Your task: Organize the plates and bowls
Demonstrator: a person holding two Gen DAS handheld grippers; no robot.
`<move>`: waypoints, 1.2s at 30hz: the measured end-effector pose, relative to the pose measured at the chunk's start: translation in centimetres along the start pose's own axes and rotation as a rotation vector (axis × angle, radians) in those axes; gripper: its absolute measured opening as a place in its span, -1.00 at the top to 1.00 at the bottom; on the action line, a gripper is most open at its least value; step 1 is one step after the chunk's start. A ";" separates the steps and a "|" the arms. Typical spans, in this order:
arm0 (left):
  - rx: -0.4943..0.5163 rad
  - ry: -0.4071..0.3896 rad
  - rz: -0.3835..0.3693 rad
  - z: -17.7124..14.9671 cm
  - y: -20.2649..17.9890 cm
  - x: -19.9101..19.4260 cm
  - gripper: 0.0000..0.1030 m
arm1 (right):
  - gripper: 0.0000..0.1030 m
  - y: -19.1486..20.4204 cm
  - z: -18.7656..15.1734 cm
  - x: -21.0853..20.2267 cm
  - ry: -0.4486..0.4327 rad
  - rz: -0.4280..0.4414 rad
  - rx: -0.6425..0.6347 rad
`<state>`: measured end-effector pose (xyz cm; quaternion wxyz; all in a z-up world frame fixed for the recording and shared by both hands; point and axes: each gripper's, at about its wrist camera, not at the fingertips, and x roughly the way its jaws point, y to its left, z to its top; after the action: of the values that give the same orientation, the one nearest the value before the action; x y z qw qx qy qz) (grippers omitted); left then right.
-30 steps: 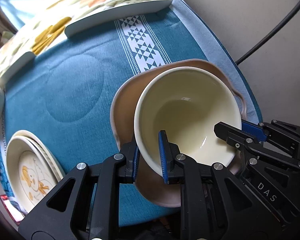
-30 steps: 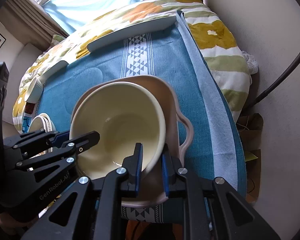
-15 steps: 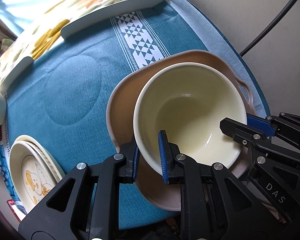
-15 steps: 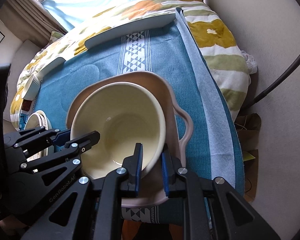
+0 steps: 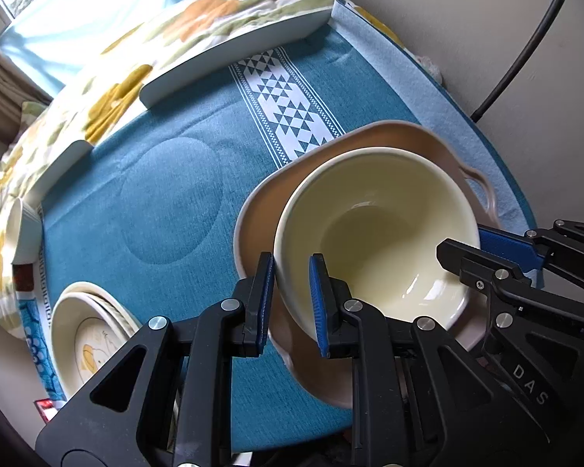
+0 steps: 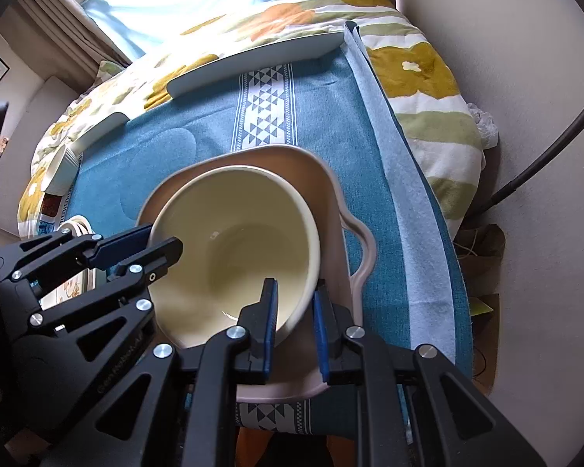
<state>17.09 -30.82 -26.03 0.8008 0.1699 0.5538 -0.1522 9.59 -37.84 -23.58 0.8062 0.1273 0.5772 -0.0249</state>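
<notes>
A cream bowl (image 5: pixel 377 225) sits inside a pink handled dish (image 5: pixel 261 210) on the blue tablecloth. My left gripper (image 5: pixel 290 303) has one finger on each side of the bowl's near-left rim; a small gap shows beside the rim. My right gripper (image 6: pixel 294 325) straddles the bowl's near-right rim (image 6: pixel 307 272), also with a small gap. The right gripper (image 5: pixel 486 249) shows in the left wrist view, the left gripper (image 6: pixel 136 249) in the right wrist view. The bowl (image 6: pixel 229 249) rests tilted in the dish (image 6: pixel 331 202).
A stack of cream plates (image 5: pixel 85 330) with a duck print lies at the near left. A small white ribbed cup (image 6: pixel 62 171) stands far left. Long white trays (image 5: pixel 233 62) edge the far side. The table's right edge (image 6: pixel 440 233) drops near a wall.
Both grippers have loosened slightly on the bowl's rim and the bowl has settled lower into the pink dish. The views have drawn back a little.
</notes>
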 end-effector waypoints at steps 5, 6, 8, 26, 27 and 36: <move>-0.008 -0.017 -0.022 -0.1 0.4 -1.4 0.68 | 0.69 0.3 -0.2 -1.2 -0.013 -0.011 -0.007; -0.013 -0.025 -0.030 -0.1 0.5 -1.9 0.68 | 0.69 0.4 -0.2 -1.5 -0.017 -0.012 -0.010; -0.034 -0.046 -0.050 -0.1 1.2 -3.0 0.68 | 0.69 0.6 -0.4 -2.6 -0.035 -0.011 -0.020; -0.509 -0.336 0.153 -7.0 21.6 -15.7 -0.90 | -0.99 12.6 5.7 -5.1 -0.191 0.170 -0.318; -0.539 -0.335 0.160 -7.6 23.3 -15.8 -0.90 | -0.99 14.3 6.4 -4.7 -0.193 0.187 -0.347; -0.864 -0.317 -0.028 -12.1 38.2 -12.5 -0.89 | -1.00 27.4 14.4 -0.2 -0.074 0.236 -0.445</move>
<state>19.24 9.45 -14.28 0.8710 -0.2123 0.4393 0.0577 27.98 -14.80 -14.22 0.8322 0.0124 0.5200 0.1923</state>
